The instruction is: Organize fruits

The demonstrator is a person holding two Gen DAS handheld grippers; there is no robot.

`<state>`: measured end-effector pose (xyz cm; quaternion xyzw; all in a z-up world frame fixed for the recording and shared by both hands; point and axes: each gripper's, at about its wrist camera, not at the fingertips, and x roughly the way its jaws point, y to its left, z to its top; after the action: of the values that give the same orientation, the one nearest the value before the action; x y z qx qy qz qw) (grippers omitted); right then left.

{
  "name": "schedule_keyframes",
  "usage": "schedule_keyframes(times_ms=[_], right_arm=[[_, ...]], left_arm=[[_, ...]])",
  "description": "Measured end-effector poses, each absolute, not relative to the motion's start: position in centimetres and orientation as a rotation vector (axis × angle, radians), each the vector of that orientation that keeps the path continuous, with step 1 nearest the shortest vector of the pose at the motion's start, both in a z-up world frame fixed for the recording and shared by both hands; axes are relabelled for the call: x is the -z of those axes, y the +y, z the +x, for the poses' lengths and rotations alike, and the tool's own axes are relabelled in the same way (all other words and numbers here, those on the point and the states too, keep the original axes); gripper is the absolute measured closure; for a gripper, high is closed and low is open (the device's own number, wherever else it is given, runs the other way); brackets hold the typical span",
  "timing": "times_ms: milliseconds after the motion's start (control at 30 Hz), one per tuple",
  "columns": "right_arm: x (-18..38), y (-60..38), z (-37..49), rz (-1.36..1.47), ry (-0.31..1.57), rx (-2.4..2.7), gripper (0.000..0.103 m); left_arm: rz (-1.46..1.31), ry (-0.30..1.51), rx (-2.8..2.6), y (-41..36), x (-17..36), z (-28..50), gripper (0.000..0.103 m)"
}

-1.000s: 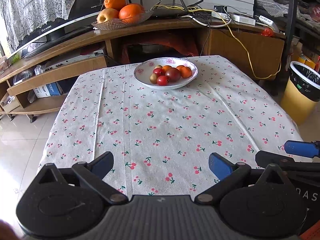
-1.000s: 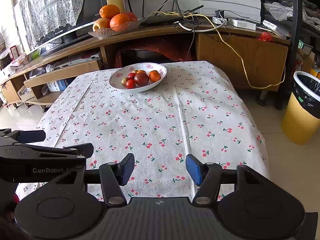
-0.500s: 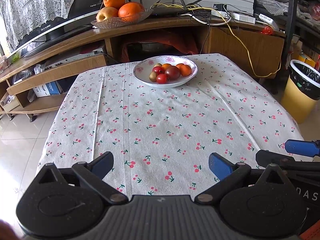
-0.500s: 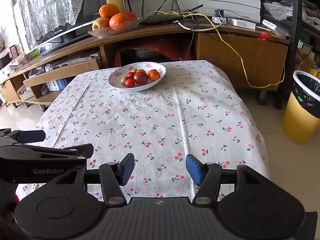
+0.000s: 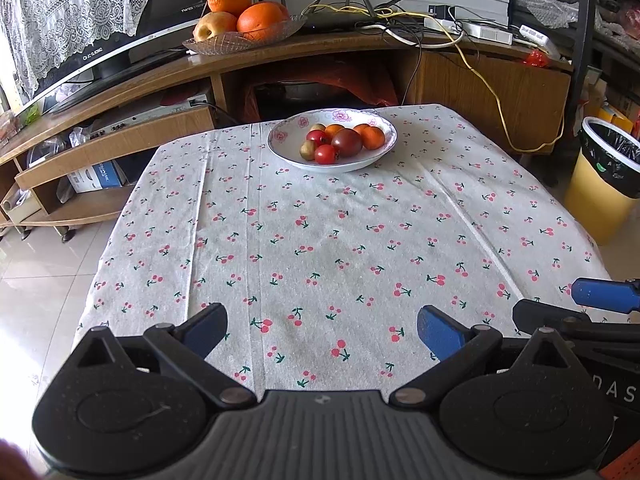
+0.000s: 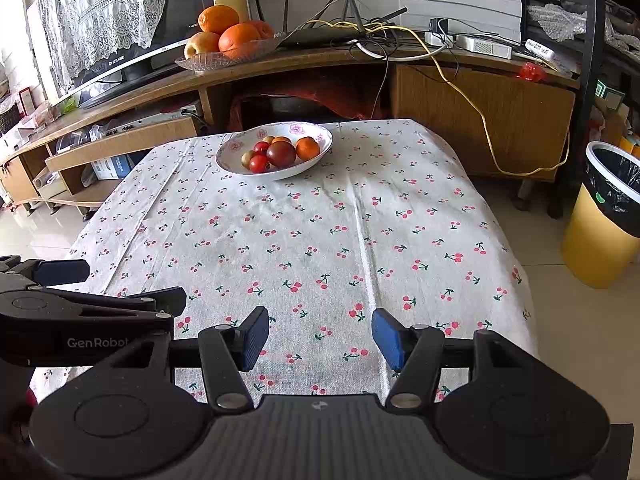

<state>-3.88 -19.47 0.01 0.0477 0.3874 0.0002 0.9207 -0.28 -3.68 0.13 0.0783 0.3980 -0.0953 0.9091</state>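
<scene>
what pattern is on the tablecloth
Small red cherries with green stems on a white tablecloth; clearest in the left wrist view.

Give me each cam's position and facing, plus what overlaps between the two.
Left wrist: on the left gripper, over the table's near edge, facing the floral bowl of fruit; own open fingers, right gripper's fingers at right.
Right wrist: on the right gripper, facing the same way; open fingers, left gripper at left.
Shared: bowl, cherry tablecloth, glass fruit dish, yellow bin.
</scene>
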Motion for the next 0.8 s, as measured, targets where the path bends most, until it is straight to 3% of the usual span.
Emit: schedule_keyframes(times_ms=[800], right_arm=[[0.17, -19.52, -3.96, 0.095, 0.799, 0.000, 0.050]], left_arm=[[0.178, 0.807, 0.190, -3.82, -0.27, -0.53, 0.000]])
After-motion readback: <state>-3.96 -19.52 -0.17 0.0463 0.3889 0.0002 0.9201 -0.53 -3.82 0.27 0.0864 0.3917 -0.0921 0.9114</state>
